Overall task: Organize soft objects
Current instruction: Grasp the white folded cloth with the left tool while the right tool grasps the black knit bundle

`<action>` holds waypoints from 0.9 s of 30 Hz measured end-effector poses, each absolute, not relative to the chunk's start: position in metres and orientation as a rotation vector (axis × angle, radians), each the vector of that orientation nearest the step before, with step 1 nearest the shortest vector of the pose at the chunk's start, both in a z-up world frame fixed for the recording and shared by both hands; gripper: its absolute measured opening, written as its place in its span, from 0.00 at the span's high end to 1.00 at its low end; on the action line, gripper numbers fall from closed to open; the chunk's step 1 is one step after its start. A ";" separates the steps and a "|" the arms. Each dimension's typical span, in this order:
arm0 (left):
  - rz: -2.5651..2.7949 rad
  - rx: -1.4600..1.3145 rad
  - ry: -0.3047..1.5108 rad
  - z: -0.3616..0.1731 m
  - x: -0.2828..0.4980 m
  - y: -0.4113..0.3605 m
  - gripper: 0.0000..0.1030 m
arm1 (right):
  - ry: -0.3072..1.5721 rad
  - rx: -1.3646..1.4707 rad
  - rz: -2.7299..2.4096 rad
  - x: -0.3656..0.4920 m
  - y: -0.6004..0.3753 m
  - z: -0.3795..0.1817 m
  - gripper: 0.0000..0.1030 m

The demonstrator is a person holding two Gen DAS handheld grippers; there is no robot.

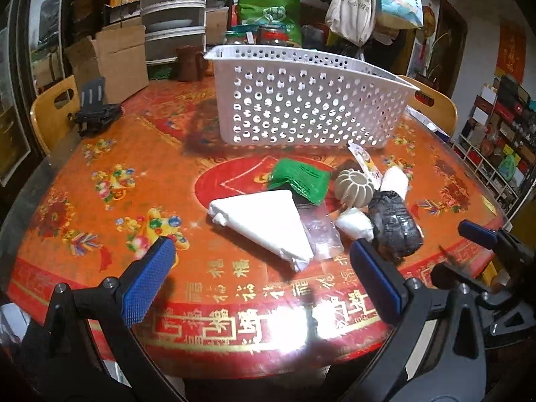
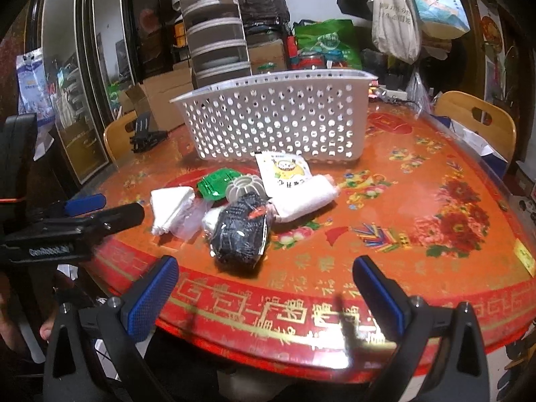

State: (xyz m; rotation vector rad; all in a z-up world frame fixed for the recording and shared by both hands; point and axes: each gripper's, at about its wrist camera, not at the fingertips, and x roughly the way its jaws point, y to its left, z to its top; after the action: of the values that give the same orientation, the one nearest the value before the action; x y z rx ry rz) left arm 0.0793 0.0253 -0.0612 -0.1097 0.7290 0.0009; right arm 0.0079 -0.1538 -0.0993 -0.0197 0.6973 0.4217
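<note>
Several soft packets heaped before white perforated basket [image 2: 274, 117]: black crinkly pouch [image 2: 239, 234], folded white bag [image 1: 264, 224], green sachet [image 1: 299, 181]. Both claws, left gripper [image 1: 261, 278] and right gripper [image 2: 264, 288], spread wide, holding nothing.

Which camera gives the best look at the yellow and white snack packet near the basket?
The right wrist view: the snack packet faces the camera, printed front fully visible before the white basket. The left wrist view shows the packet only as an edge-on sliver.
</note>
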 end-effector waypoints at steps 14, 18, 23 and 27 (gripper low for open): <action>-0.032 -0.110 0.775 -0.078 0.110 0.030 0.13 | 0.771 0.014 0.504 0.033 -0.137 -0.110 0.19; -0.025 -0.112 0.799 -0.085 0.120 0.038 0.20 | 0.772 0.009 0.512 0.035 -0.132 -0.109 0.22; -0.038 -0.136 0.816 -0.091 0.130 0.045 0.23 | 0.783 -0.005 0.516 0.040 -0.126 -0.111 0.29; -0.044 -0.121 0.826 -0.096 0.137 0.046 0.27 | 0.786 -0.015 0.519 0.043 -0.121 -0.112 0.29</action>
State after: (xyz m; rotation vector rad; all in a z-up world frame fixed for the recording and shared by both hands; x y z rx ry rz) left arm 0.1370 0.0458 -0.0959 -0.1210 0.8260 -0.0436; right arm 0.0432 -0.1208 -0.1118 -0.0149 0.7858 0.5186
